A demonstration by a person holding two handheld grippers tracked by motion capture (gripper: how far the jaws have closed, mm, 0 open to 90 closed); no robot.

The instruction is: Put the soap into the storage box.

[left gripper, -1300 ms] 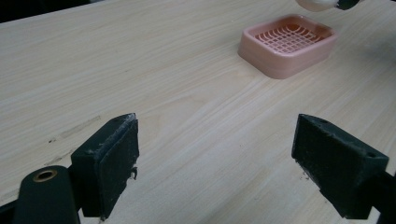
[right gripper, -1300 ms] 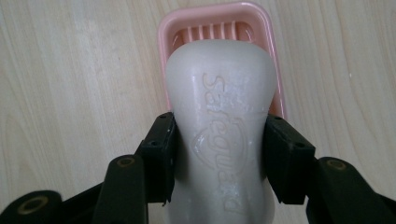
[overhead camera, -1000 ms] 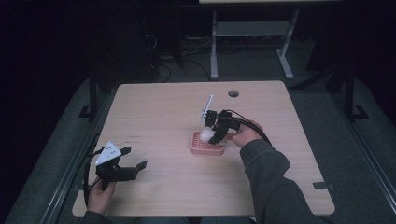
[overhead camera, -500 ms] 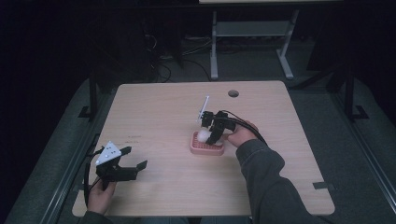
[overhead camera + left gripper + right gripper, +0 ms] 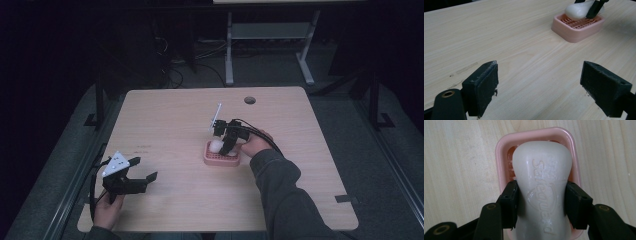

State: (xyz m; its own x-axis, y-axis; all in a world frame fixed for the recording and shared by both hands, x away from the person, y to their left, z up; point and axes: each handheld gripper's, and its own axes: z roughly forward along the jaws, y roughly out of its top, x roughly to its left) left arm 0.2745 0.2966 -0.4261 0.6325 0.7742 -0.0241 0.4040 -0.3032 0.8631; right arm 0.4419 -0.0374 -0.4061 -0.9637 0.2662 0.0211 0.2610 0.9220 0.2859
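A pink soap dish [image 5: 499, 152] with a slotted grid floor sits near the middle of the tabletop [image 5: 170, 115], well away from every edge, with bare wood open all around it. A white soap bar [image 5: 542, 180] hangs over the dish, clamped at its waist between the jaws of the right gripper [image 5: 541, 205]. The left gripper [image 5: 546, 87] rests near the tabletop's near-left corner, its jaws wide apart on nothing.

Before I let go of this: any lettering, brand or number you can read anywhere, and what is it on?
"Safeguard": embossed along the top face of the white soap bar, held over the pink soap dish.
A shield-like emblem sits beside the word; no letters readable in it.
Nothing else carries readable text.
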